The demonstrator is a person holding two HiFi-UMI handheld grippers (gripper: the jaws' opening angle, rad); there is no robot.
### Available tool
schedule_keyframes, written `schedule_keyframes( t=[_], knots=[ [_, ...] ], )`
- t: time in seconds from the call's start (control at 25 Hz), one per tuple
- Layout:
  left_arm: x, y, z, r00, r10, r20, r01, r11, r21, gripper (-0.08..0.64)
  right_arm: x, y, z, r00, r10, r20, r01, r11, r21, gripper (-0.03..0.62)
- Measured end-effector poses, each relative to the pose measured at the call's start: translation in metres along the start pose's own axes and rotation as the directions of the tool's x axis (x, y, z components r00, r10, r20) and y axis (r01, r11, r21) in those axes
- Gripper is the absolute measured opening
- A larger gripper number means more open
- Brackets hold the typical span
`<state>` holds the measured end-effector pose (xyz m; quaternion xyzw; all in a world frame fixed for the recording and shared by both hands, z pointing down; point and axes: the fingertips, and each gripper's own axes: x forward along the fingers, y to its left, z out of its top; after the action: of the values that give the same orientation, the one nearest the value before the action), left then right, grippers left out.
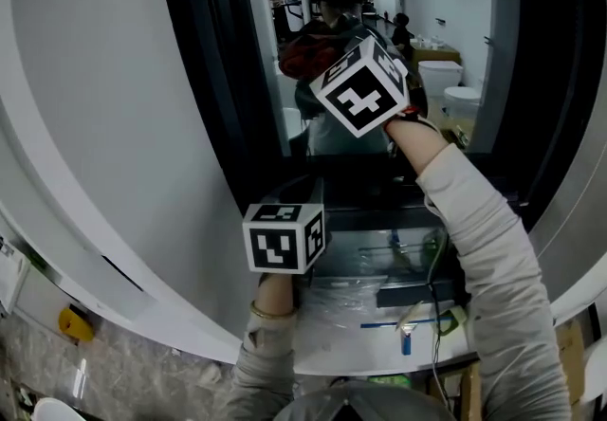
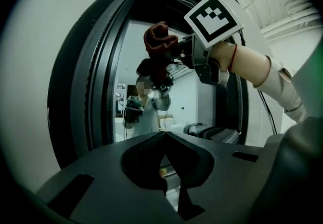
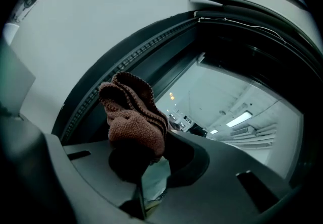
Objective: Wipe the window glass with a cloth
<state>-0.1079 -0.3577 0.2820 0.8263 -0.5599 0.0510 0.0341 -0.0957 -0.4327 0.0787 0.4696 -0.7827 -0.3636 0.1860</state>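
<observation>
Window glass (image 1: pixel 446 21) | right hand-held gripper (image 3: pixel 147 160) pinching knitted cloth (image 3: pixel 133 117) | left hand-held gripper (image 2: pixel 164 140) pressed together | risk: cloth may slip free when rubbed

cloth (image 1: pixel 305 57) partly behind marker cube (image 1: pixel 363 87)
</observation>
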Motion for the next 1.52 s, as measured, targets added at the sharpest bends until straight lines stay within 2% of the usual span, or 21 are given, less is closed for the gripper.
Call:
schedule_keyframes(
  t=[0.32,0.92,1.28,1.52],
  knots=[
    [-0.002,-0.001,-0.012,1.000,0.004,-0.006,-0.005,1.000,-0.022,0.003,0.000,0.048,-0.048,0.996,0.074,-0.059,-0.071,0.996,0.046,0.043],
    [-0.006,-0.004,-0.032,1.000,0.001,-0.031,-0.002,0.999,-0.036,0.003,0.001,0.120,-0.110,0.972,0.192,-0.139,-0.170,0.974,0.152,0.043],
    [-0.005,-0.012,-0.024,1.000,-0.013,-0.019,0.013,1.000,-0.025,0.003,-0.005,0.122,-0.109,0.971,0.202,-0.130,-0.181,0.971,0.155,0.043],
    [0.008,-0.023,-0.012,0.999,-0.043,-0.004,0.043,0.999,-0.012,0.003,-0.023,0.087,-0.087,0.985,0.161,-0.064,-0.151,0.979,0.134,0.043]
  ],
)
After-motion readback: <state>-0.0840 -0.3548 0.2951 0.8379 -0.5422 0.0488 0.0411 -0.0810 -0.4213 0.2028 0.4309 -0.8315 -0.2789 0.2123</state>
